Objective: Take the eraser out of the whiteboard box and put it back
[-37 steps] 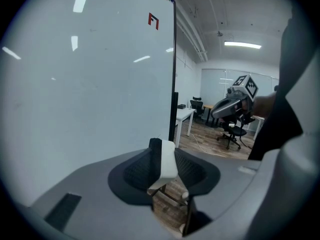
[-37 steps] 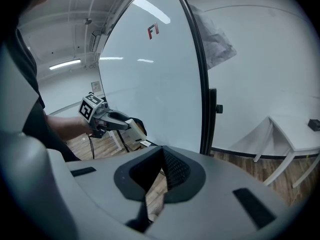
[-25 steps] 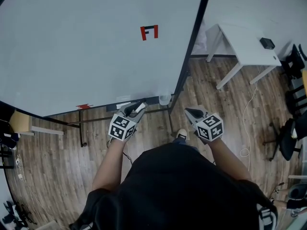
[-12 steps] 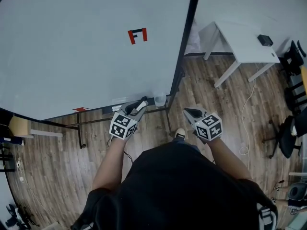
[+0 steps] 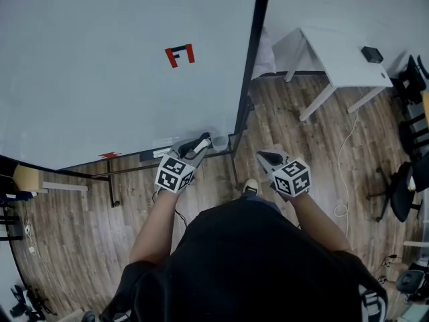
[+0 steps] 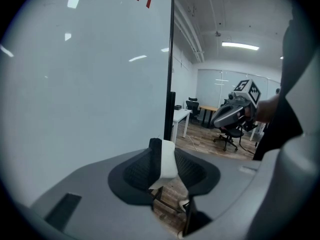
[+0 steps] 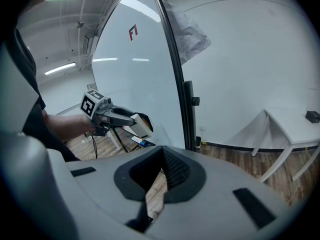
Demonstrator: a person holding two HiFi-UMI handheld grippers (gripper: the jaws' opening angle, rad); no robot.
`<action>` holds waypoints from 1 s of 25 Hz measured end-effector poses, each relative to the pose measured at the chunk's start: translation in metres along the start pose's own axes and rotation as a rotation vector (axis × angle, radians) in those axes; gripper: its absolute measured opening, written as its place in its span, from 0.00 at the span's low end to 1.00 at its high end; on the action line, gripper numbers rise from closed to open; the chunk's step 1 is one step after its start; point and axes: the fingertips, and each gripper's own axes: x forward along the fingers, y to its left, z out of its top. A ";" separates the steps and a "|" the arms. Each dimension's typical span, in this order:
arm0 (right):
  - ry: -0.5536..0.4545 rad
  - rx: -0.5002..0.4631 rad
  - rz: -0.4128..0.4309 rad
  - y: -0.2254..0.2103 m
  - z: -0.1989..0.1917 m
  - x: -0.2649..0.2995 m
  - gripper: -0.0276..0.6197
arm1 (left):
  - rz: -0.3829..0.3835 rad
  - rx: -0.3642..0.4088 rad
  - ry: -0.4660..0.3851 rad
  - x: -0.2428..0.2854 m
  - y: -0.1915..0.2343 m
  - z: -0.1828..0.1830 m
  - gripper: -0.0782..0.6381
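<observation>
Eraser is out of the whiteboard box and clamped between the left gripper jaws, dark felt face against one pad, white body against the other. Its long axis runs roughly along the gripper's line, free end poking past the tips toward the whiteboard and tilted down. Looks like the put-back leg: the box (clear, at the board's lower corner) sits just beside the tips. Next: line up over the opening, lower end-first, release. Right gripper jaws together, holding nothing.

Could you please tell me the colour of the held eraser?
The eraser is white with a black side; left gripper view.
</observation>
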 end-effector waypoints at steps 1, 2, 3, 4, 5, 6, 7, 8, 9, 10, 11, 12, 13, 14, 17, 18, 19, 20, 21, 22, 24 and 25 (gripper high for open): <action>0.001 0.002 -0.001 -0.003 0.000 0.000 0.04 | -0.001 0.000 -0.001 0.002 0.000 0.002 0.32; 0.003 0.003 -0.002 -0.005 -0.001 -0.001 0.04 | -0.003 0.001 -0.002 0.005 -0.001 0.004 0.32; 0.004 0.005 -0.003 -0.008 -0.001 -0.002 0.04 | -0.005 0.002 -0.003 0.008 -0.001 0.006 0.32; 0.005 0.006 -0.004 -0.011 -0.002 -0.003 0.04 | -0.007 0.004 -0.002 0.011 -0.002 0.008 0.32; 0.006 0.008 -0.005 -0.013 -0.002 -0.003 0.04 | -0.010 0.005 0.000 0.014 -0.003 0.009 0.32; 0.006 0.010 -0.006 -0.016 -0.003 -0.004 0.04 | -0.012 0.006 0.001 0.018 -0.004 0.010 0.32; 0.007 0.011 -0.006 -0.019 -0.003 -0.004 0.04 | -0.015 0.007 0.002 0.021 -0.005 0.011 0.32; 0.007 0.013 -0.006 -0.021 -0.003 -0.004 0.04 | -0.018 0.007 0.003 0.024 -0.005 0.012 0.32; 0.007 0.014 -0.006 -0.024 -0.004 -0.004 0.04 | -0.020 0.007 0.005 0.028 -0.006 0.013 0.32; 0.007 0.016 -0.006 -0.026 -0.004 -0.004 0.04 | -0.023 0.007 0.006 0.031 -0.006 0.014 0.32; 0.008 0.017 -0.006 -0.028 -0.005 -0.005 0.04 | -0.026 0.007 0.008 0.034 -0.007 0.015 0.32; 0.011 0.019 -0.006 -0.031 -0.006 -0.005 0.04 | -0.028 0.007 0.009 0.037 -0.008 0.016 0.32; 0.014 0.021 -0.006 -0.033 -0.008 -0.006 0.04 | -0.031 0.005 0.010 0.039 -0.009 0.016 0.32; 0.016 0.022 -0.006 -0.035 -0.009 -0.006 0.04 | -0.035 0.001 0.011 0.042 -0.009 0.017 0.32; 0.023 0.027 -0.008 -0.043 -0.012 -0.006 0.04 | -0.045 -0.015 0.013 0.052 -0.009 0.017 0.32; 0.025 0.028 -0.008 -0.046 -0.012 -0.006 0.04 | -0.047 -0.017 0.015 0.055 -0.008 0.016 0.32; 0.027 0.028 -0.007 -0.048 -0.012 -0.006 0.04 | -0.047 -0.019 0.018 0.057 -0.008 0.015 0.32; 0.030 0.027 -0.006 -0.050 -0.013 -0.006 0.04 | -0.048 -0.020 0.021 0.060 -0.008 0.015 0.32; 0.032 0.027 -0.006 -0.051 -0.013 -0.006 0.04 | -0.049 -0.021 0.024 0.062 -0.008 0.014 0.32; 0.035 0.026 -0.005 -0.053 -0.014 -0.005 0.04 | -0.049 -0.022 0.027 0.065 -0.008 0.013 0.32; 0.040 0.027 -0.003 -0.057 -0.015 -0.004 0.04 | -0.050 -0.024 0.035 0.069 -0.009 0.011 0.32; 0.043 0.027 -0.001 -0.058 -0.016 -0.004 0.04 | -0.051 -0.025 0.038 0.071 -0.009 0.010 0.32</action>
